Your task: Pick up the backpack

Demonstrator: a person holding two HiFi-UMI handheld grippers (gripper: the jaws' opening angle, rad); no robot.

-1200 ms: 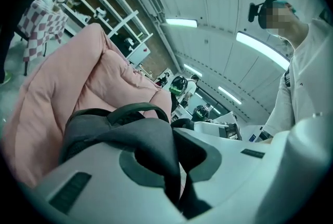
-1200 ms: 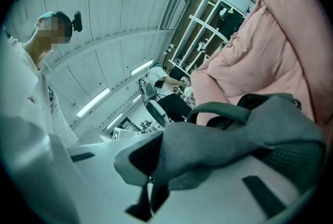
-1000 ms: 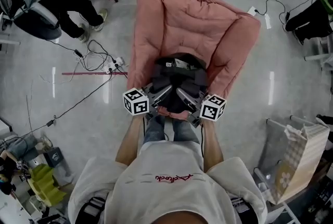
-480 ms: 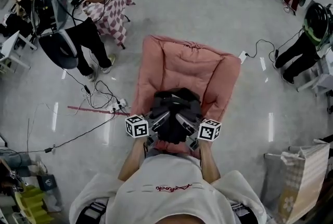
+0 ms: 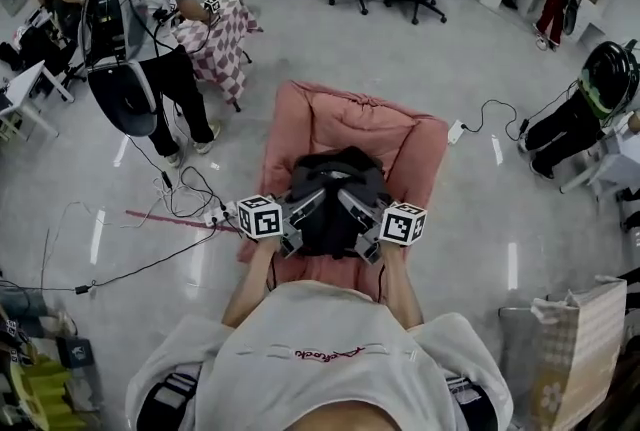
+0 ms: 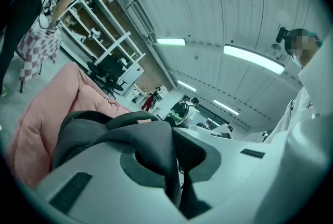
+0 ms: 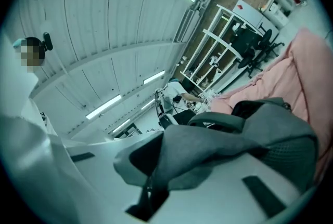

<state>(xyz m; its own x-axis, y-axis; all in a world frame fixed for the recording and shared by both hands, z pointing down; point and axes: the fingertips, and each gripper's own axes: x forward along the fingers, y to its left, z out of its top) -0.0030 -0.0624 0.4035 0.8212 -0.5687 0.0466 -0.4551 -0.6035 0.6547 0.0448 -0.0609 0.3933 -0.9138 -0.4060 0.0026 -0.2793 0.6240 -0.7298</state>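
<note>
Now that the backpack (image 5: 335, 181) hangs higher off the pink cushion (image 5: 340, 124) than a second ago, left gripper (image 5: 303, 211) jaws nearly together, pinching a grey strap (image 6: 156, 147), right gripper (image 5: 355, 211) likewise clamped on the other strap (image 7: 208, 153)

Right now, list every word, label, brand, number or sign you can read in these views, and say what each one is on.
No text reads clearly in any view.
Red script on the person's white sweatshirt: upside down and too blurred to read.
Square-marker cubes: black-and-white coded patterns only, no letters or numbers.
Backpack: no print can be made out.
</note>
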